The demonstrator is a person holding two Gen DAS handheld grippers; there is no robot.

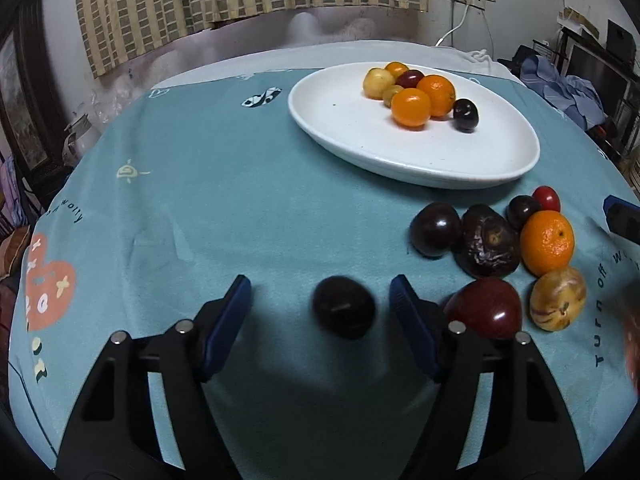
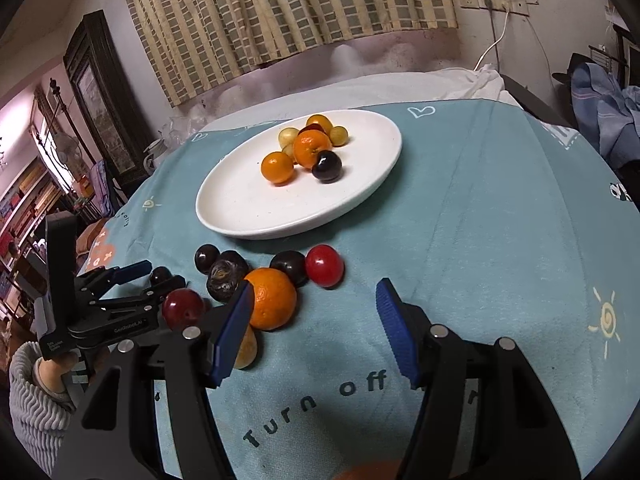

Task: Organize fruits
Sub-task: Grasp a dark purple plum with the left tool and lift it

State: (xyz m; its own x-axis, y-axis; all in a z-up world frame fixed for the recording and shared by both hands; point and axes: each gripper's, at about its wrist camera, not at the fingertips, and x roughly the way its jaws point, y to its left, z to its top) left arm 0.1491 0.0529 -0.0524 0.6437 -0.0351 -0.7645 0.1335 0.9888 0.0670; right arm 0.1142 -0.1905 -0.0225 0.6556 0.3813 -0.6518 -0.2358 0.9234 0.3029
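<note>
Several small fruits already sit on your white oval plate (image 1: 340,128); more wait on the desk. Your left hand-held gripper (image 1: 320,300) straddles a dark round plum (image 1: 344,306), pads not touching; your right hand-held gripper (image 2: 316,312) gapes empty.

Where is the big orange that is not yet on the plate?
In the right wrist view, the orange lies on the cloth beside the right claw, below the plate.

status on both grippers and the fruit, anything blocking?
Left gripper open, straddling a dark plum, pads not touching. Right gripper open, empty, beside the loose orange. White plate partly filled. Path to plate clear.
</note>
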